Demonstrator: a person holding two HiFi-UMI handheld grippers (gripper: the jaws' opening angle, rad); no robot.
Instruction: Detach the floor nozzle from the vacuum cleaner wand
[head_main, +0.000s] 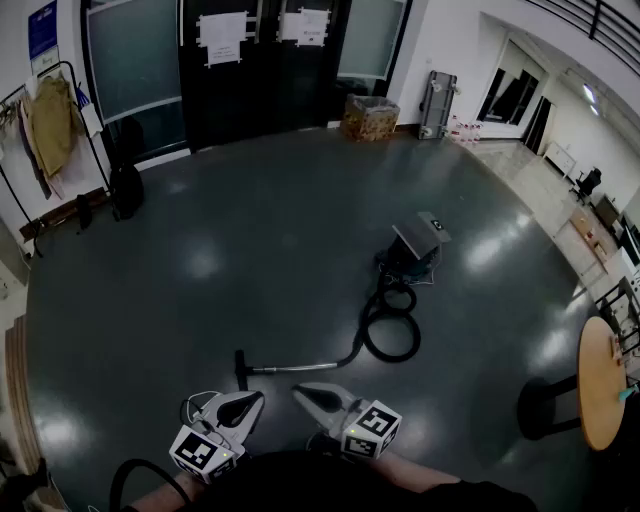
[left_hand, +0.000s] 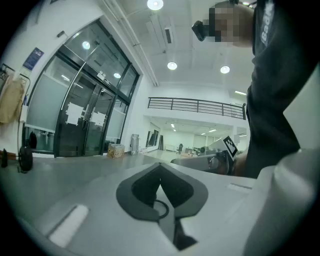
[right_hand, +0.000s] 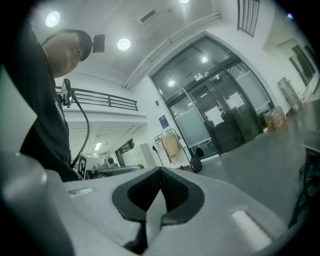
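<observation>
Left gripper (head_main: 252, 400) and right gripper (head_main: 302, 391) are hovering closed and empty near the floor nozzle (head_main: 241, 368) lying on the floor (head_main: 250, 260); one should be pinning the wand (head_main: 300, 369) while the other is pulling

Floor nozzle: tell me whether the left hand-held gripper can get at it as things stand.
Probably yes. The floor nozzle lies in the open just ahead of the left hand-held gripper, with nothing between them. Its jaws are shut and empty, so they must open first.

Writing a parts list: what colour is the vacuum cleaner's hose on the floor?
Black. The hose shows best in the head view, lying in loops.
</observation>
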